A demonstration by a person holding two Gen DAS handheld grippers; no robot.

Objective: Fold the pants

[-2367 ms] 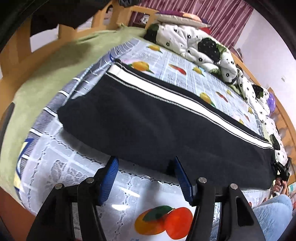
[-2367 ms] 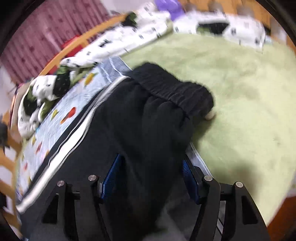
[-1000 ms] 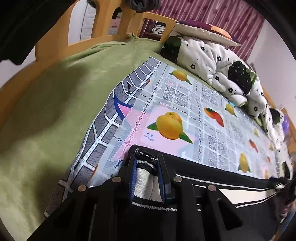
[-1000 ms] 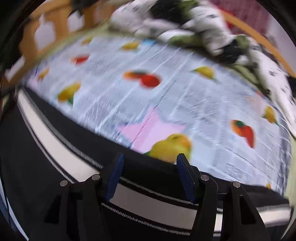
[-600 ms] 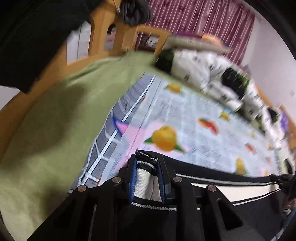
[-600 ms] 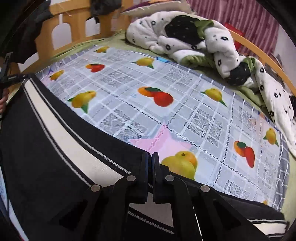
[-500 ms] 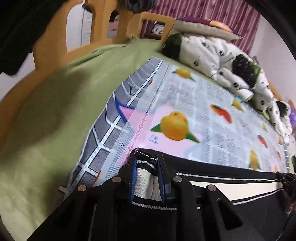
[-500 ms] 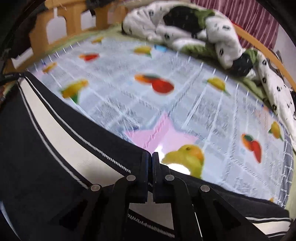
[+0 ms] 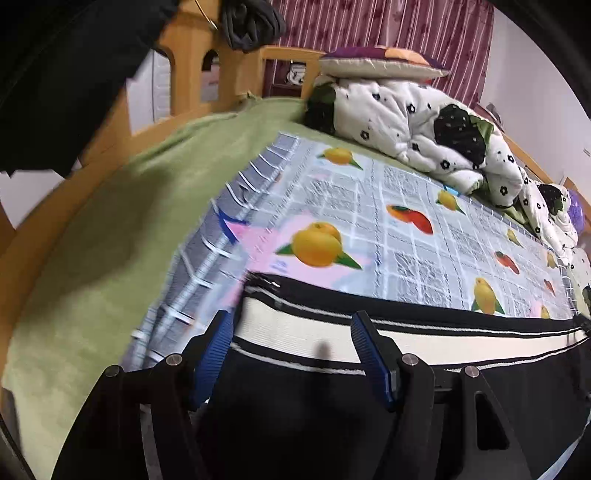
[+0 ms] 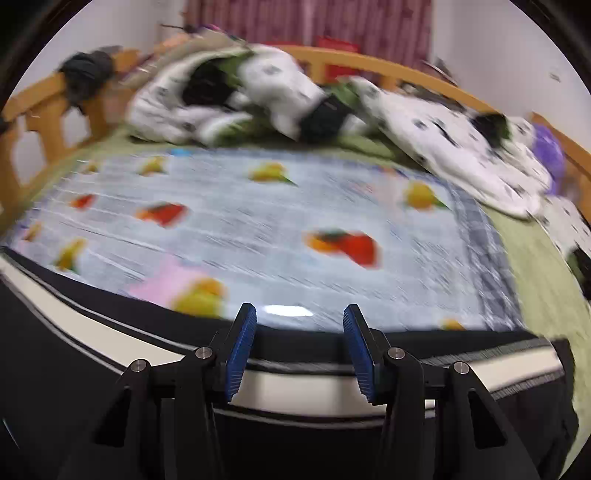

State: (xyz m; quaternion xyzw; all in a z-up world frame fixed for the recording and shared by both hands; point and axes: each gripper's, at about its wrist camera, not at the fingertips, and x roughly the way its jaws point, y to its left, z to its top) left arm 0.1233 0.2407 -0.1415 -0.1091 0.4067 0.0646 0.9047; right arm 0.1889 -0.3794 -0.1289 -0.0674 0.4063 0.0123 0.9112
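A home bedroom — wooden bed frame (image 9: 192, 70), rumpled quilt (image 9: 406, 122), maroon curtains (image 9: 388, 26).

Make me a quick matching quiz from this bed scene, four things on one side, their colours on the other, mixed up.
Column one:
1. pants
2. blanket
3. curtain
4. bed frame

Column two:
A. green
B. wood orange
C. black with a white stripe
D. dark red

Pairs: 1-C, 2-A, 3-D, 4-B
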